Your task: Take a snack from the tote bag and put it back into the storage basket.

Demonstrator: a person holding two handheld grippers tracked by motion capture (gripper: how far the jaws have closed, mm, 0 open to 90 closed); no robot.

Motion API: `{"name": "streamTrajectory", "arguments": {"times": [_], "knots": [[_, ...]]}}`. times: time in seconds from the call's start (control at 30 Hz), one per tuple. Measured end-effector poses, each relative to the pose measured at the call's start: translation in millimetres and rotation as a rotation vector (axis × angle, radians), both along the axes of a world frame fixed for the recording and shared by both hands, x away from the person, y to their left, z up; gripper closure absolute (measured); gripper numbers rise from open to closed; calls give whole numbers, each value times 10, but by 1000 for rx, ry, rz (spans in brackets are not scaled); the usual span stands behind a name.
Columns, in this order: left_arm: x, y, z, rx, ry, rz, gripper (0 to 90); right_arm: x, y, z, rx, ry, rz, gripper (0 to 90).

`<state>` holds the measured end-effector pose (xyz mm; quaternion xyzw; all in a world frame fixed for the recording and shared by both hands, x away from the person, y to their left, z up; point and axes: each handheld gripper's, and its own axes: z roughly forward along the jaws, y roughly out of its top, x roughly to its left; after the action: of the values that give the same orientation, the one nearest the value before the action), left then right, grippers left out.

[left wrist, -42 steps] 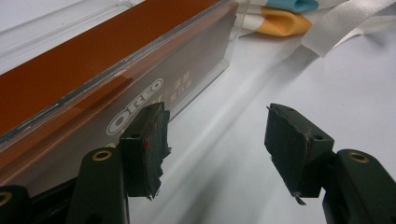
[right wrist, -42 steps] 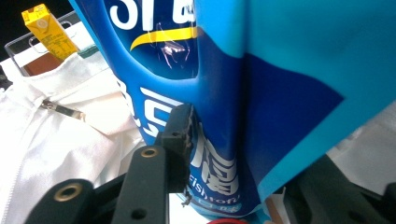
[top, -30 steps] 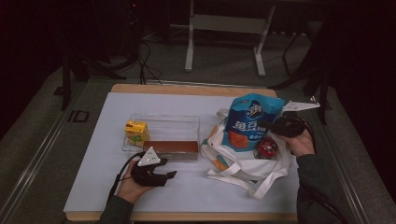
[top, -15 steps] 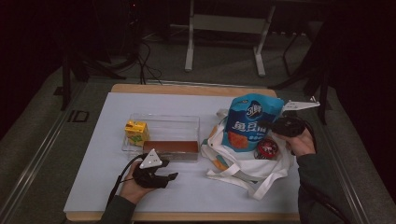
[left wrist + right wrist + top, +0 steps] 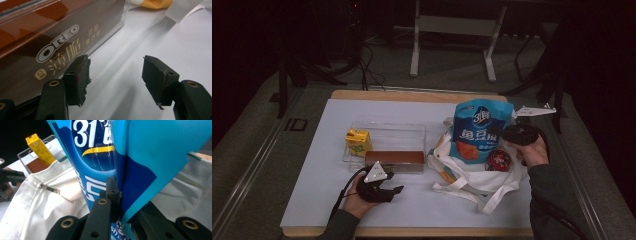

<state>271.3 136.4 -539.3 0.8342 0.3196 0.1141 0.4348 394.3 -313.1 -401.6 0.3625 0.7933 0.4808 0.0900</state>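
A blue snack bag (image 5: 478, 127) stands upright in a white tote bag (image 5: 472, 177) at the right of the table. My right gripper (image 5: 496, 133) is shut on the bag's right edge; in the right gripper view the jaws (image 5: 119, 195) pinch a fold of the blue bag (image 5: 97, 152). My left gripper (image 5: 398, 191) lies low on the white table in front of a brown Oreo box (image 5: 394, 159). Its jaws are open with nothing between them (image 5: 116, 75), and the left pad (image 5: 77, 77) is close beside the Oreo box (image 5: 50, 37).
A clear tray (image 5: 387, 131) holds the Oreo box and a yellow juice carton (image 5: 357, 141). A red round pack (image 5: 499, 159) sits in the tote by the snack bag. The tote's straps (image 5: 492, 200) trail toward the front edge. White tabletop (image 5: 312, 190) stretches left.
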Motion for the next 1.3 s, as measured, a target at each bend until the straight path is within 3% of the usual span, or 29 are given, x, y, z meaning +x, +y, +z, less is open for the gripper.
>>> {"name": "streamTrajectory", "arguments": {"times": [0.23, 0.63, 0.93, 1.3], "knots": [[-15, 9, -5, -6, -9, 5, 387, -13, 31, 38, 1, 5, -2, 887], [-19, 1, -8, 3, -15, 6, 384, -21, 88, 201, 43, -14, -7, 888], [-15, 0, -10, 5, -12, 4, 384, -42, 101, 430, 83, -51, -8, 889], [-14, -2, -10, 6, -10, 1, 384, -64, 131, 605, 106, -78, -10, 890]]}}
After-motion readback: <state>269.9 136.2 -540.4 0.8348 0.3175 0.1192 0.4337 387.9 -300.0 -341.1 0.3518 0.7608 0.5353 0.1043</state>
